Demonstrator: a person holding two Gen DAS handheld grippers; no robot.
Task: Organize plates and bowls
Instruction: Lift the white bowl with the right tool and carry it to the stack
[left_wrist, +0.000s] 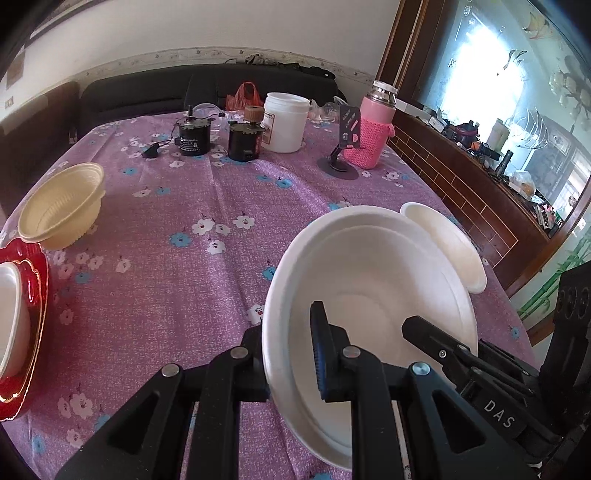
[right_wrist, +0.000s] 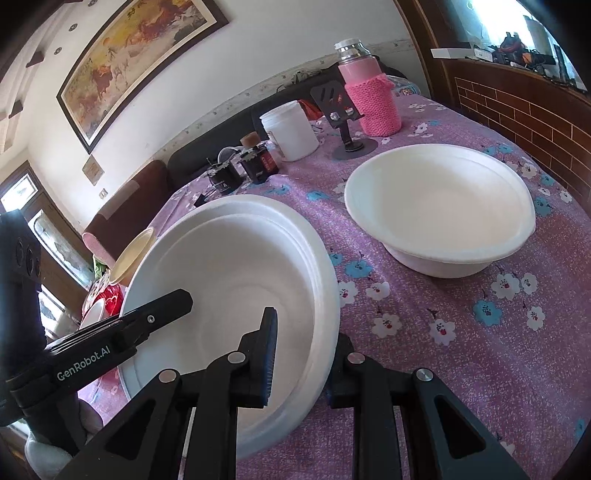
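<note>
On the purple floral tablecloth (left_wrist: 207, 266) sorting looks roughly midway, judging by how things lie. Both grippers clamp the same nested white foam bowls (left_wrist: 373, 306), opposite rims: left gripper (left_wrist: 291, 354) pinched on the near-left rim, one finger inside the bowl and one outside; right gripper (right_wrist: 299, 354) pinched on the near-right rim the same way. The stack sits tilted, and whether it touches the cloth I cannot tell. At least two bowls in it, going by the doubled rim lines.

Seemingly done: cream ribbed bowls (left_wrist: 62, 206) nested at the left edge, a red plate (left_wrist: 26, 325) just beside them with a white bowl (left_wrist: 9, 314) resting on it, partly cut off by the frame.

Left to do: one single white foam bowl (right_wrist: 439, 206) sits alone on the cloth, near the held stack but apart from it, near the phone stand (right_wrist: 343, 122) and the pink flask (right_wrist: 369, 96). Probably that joins the white stack, or the stack goes onto it. Final spot for the whites unclear. White tub (left_wrist: 286, 122) and two black motors (left_wrist: 218, 136) at the far side look unrelated
</note>
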